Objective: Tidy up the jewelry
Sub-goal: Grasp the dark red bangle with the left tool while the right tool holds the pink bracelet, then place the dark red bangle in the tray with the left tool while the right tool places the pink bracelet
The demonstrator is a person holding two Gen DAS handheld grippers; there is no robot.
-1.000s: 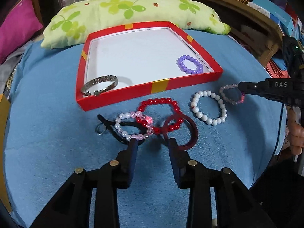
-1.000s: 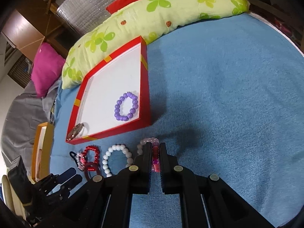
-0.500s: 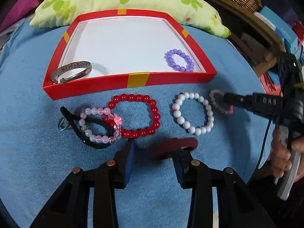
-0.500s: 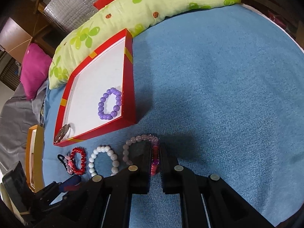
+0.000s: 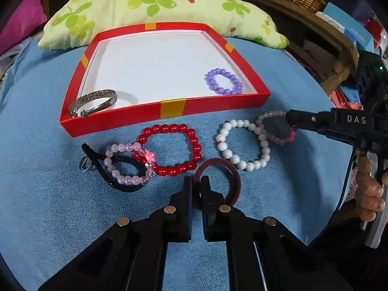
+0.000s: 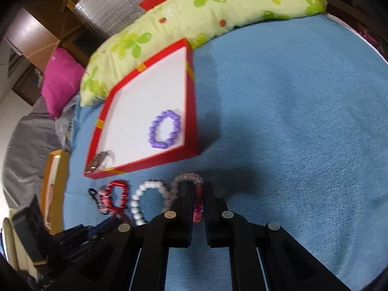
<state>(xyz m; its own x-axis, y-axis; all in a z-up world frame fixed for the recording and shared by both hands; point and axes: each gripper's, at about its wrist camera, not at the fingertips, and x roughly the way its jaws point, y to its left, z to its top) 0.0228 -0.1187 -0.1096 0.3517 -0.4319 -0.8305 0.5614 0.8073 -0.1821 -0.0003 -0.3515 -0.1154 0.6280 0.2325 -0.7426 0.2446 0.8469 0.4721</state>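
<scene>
1. My left tool [image 5: 197,184] has its jaws pressed onto the near rim of the dark red bangle [image 5: 219,174], which sits on the blue cloth [image 5: 48,194] just in front of the red bead bracelet [image 5: 173,149].
2. My right tool [image 6: 199,194] is pinching the pale pink bead bracelet [image 6: 188,178] at its bright magenta section; in the left wrist view the same tool [image 5: 289,125] reaches in from the right, and that bracelet [image 5: 269,116] touches the white bead bracelet [image 5: 242,143].
3. Left of the red beads, a pink-and-clear bead bracelet [image 5: 126,163] lies over a black strap [image 5: 106,172] with a small metal ring; the two overlap, and the red beads touch the pink ones.
4. The red tray [image 5: 169,108] with a white floor stands behind the row. Inside it, the purple bead bracelet [image 5: 224,81] lies near the right front corner and the silver bangle [image 5: 93,101] in the left front corner.
5. A green floral pillow [image 5: 155,7] lies behind the tray.
6. The right wrist view is blurred, so I can't tell whether the pale pink bracelet is lifted clear of the cloth.
</scene>
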